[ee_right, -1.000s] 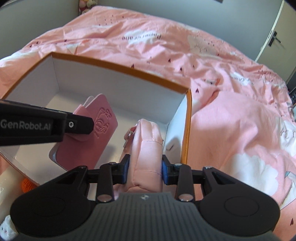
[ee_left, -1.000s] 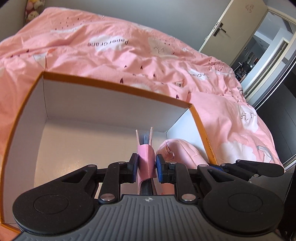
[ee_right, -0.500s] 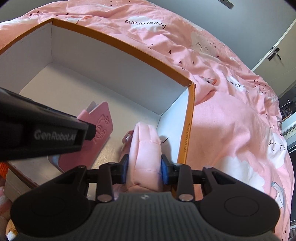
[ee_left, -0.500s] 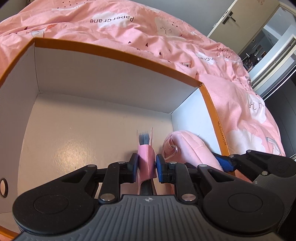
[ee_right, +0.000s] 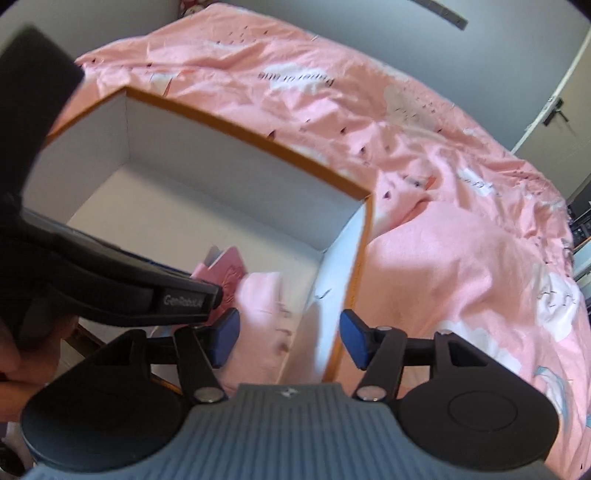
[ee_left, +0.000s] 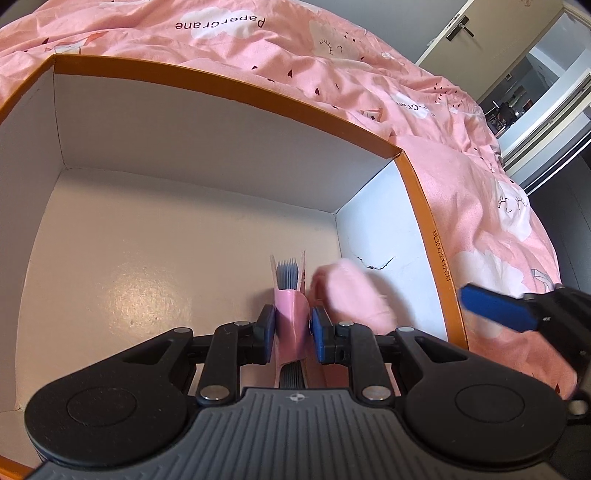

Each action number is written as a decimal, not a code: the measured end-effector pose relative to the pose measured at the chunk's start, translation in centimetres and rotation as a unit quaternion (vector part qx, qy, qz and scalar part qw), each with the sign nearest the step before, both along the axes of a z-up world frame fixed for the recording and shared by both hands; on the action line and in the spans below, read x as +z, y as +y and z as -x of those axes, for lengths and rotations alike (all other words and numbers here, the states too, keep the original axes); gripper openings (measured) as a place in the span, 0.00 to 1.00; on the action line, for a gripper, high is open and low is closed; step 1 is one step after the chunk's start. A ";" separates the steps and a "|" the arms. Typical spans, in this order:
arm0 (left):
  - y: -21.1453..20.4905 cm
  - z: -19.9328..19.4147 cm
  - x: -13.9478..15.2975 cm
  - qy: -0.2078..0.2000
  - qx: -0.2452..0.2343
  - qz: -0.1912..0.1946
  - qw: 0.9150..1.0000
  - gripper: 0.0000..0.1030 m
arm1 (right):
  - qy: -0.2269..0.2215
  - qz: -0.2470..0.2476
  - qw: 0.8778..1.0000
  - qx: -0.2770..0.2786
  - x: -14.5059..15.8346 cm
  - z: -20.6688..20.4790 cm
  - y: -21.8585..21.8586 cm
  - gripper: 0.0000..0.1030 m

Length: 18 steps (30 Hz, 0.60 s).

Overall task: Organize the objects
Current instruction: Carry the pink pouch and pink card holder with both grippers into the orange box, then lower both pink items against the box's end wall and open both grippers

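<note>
A pink notebook (ee_left: pixel 291 321) with grey-edged pages is clamped upright between the blue pads of the left gripper (ee_left: pixel 292 330), which is closed on it inside an orange-rimmed cardboard box (ee_left: pixel 229 92). The notebook is held low over the white floor of the box, near the right-hand wall. Just beside it, on its right, a soft pink pouch (ee_left: pixel 354 295) is seen blurred against that wall.

In the right wrist view, the jaws of the right gripper (ee_right: pixel 288 338) are opening; the pouch (ee_right: pixel 266 317) is seen between them, nearer the left pad, and the pads are not pressed on it. The right pad stands beyond the box wall (ee_right: pixel 354 266). The box is set on a bed covered by a pink quilt (ee_right: pixel 443 240) printed with white clouds. A grey wall and a door (ee_left: pixel 491 33) are seen beyond the bed.
</note>
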<state>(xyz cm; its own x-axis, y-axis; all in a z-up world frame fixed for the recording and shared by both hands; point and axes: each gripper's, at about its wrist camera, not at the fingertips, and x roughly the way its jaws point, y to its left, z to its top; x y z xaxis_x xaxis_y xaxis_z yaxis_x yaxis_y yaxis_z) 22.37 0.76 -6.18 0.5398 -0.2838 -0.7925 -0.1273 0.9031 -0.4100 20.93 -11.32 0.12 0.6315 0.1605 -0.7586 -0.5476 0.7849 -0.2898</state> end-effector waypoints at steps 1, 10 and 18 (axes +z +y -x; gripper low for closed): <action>-0.1 0.0 0.0 0.000 0.000 -0.003 1.000 0.23 | -0.010 -0.006 1.000 -0.006 0.5 0.2 -0.5 0.61; -1.5 -0.7 0.0 0.016 -0.006 0.026 1.000 0.23 | 0.030 -0.115 0.985 -0.123 0.7 -0.8 -6.5 0.51; -2.4 -0.7 0.3 0.025 -0.004 0.057 0.998 0.23 | 0.085 -0.199 0.960 -0.179 -1.2 -0.9 -9.2 0.48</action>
<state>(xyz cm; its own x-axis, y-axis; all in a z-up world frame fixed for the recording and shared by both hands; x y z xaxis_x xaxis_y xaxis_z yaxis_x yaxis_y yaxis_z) 23.06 -1.62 -5.90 0.4981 -0.3776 -0.7806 -0.1431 0.8521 -0.5035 21.85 -20.49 -1.13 0.5735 0.2552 -0.7784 -0.2356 0.9615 0.1417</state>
